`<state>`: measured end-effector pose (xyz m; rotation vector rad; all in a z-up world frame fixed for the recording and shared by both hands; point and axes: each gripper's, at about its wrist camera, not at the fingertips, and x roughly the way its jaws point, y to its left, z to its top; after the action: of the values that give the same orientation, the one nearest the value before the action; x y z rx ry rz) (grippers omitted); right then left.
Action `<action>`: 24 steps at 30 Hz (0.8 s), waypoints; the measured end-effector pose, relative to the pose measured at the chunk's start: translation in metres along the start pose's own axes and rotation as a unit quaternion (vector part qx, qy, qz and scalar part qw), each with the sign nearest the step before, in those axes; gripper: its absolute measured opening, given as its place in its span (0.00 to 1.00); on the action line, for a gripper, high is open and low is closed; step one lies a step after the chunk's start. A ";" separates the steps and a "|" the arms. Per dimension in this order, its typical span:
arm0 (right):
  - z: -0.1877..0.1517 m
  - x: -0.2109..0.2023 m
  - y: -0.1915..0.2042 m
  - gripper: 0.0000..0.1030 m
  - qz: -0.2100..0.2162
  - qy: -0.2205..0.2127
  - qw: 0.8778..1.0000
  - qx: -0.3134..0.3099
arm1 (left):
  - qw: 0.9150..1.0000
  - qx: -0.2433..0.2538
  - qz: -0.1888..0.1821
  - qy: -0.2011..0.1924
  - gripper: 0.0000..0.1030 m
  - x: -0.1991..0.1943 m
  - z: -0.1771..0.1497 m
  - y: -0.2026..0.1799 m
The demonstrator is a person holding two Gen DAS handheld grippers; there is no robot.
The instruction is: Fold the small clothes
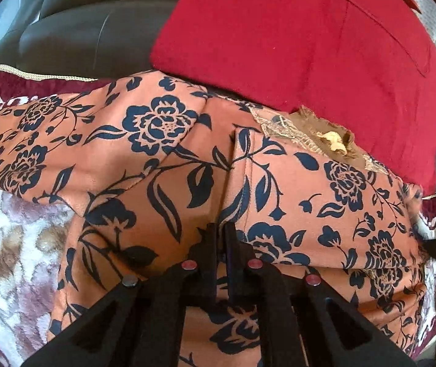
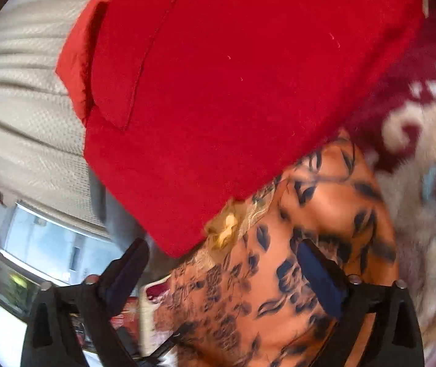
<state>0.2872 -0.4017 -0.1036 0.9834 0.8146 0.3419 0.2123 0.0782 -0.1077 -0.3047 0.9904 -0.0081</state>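
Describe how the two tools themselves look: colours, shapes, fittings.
Both are black plastic with triangular cut-outs in the finger arms. The left tool carries round pink-red and silvery studs at its joints. The right tool has dark blue pads on its fingers and small silvery studs. No cables, sleeves or printed markings show.

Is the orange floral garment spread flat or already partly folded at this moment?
Partly folded. On the orange floral garment, one flap overlaps the next with a raised edge down the middle, and the left gripper looks pinched shut on a fold.

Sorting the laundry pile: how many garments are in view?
2: the floral garment in front, pinched by the left gripper; the red garment behind it. Others may be hidden.
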 end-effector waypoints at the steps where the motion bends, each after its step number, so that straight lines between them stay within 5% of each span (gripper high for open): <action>1: 0.001 0.015 -0.013 0.97 -0.052 0.029 0.998 0.010 | 1.000 -0.003 -0.012 0.000 0.05 -0.005 0.001 0.003; 2: 0.001 0.029 -0.031 0.96 -0.078 0.059 0.995 0.035 | 1.000 -0.009 -0.024 -0.006 0.05 -0.014 0.002 0.009; 3: 0.000 0.023 -0.033 0.96 -0.059 0.037 0.997 0.038 | 0.999 -0.021 -0.034 -0.025 0.06 -0.027 0.003 0.019; 7: -0.017 -0.010 0.001 0.96 -0.003 0.005 1.000 -0.012 | 0.986 -0.123 -0.049 -0.105 0.75 -0.084 0.011 0.109; 9: -0.043 -0.021 0.017 0.96 -0.003 0.011 0.998 -0.055 | 0.971 -0.193 -0.035 -0.140 0.75 -0.101 0.014 0.163; 14: -0.118 -0.020 0.031 0.97 -0.016 0.043 0.993 -0.109 | 0.923 -0.353 -0.008 -0.150 0.75 -0.101 0.024 0.311; 19: -0.154 -0.015 0.043 0.97 -0.057 0.030 0.983 -0.172 | 0.896 -0.419 0.026 -0.144 0.74 -0.079 0.029 0.388; 22: -0.157 -0.019 0.045 0.97 -0.064 0.028 0.982 -0.174 | 0.896 -0.417 0.030 -0.150 0.74 -0.073 0.036 0.395; 24: -0.160 -0.018 0.049 0.97 -0.077 0.027 0.980 -0.179 | 0.897 -0.415 0.056 -0.139 0.54 -0.071 0.041 0.396</action>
<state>0.1615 -0.2903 -0.1013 0.5738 0.8373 0.3675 0.1549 0.4781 -0.1301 -1.0034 0.6761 0.5647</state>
